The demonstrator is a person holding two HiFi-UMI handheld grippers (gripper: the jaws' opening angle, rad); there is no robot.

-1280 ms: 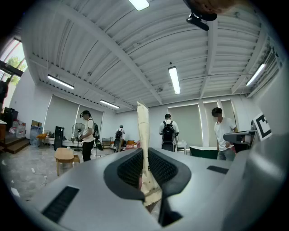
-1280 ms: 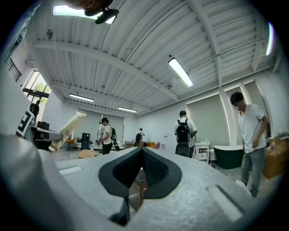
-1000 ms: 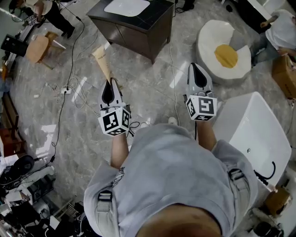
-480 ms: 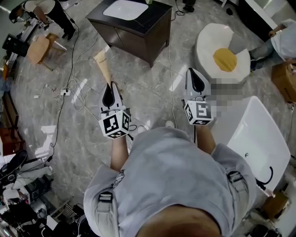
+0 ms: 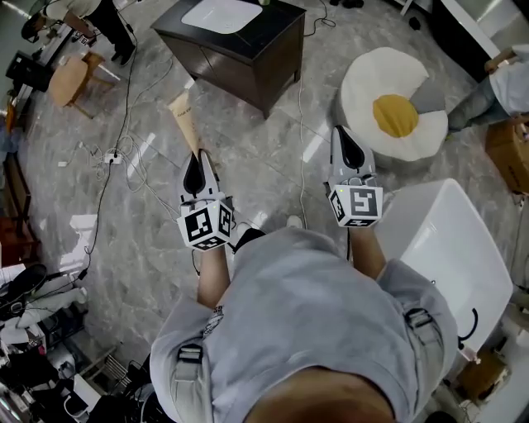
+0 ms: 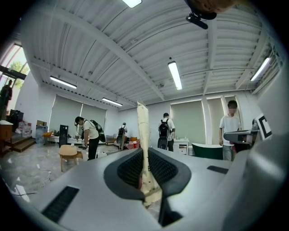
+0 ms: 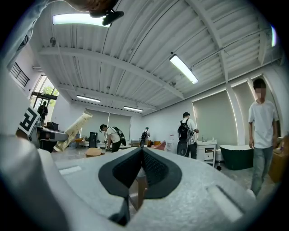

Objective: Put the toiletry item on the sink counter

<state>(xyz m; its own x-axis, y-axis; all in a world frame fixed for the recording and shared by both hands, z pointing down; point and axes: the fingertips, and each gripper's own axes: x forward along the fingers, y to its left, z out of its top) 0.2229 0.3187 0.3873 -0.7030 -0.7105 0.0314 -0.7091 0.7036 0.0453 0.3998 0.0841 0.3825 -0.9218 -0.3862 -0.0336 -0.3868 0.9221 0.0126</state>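
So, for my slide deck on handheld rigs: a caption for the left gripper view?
Left gripper clamped on a cream toiletry tube sticking out past its jaws, a dark green bathtub beyond.

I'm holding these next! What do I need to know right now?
Left gripper: shut on the tube, pinched at its crimped end, with the tube pointing forward.
Right gripper: shut, empty.
Sink counter: ahead across the floor, with nothing of ours on it.
Done: tube is in hand.
Left: walk over, set the tube on the counter, let go.
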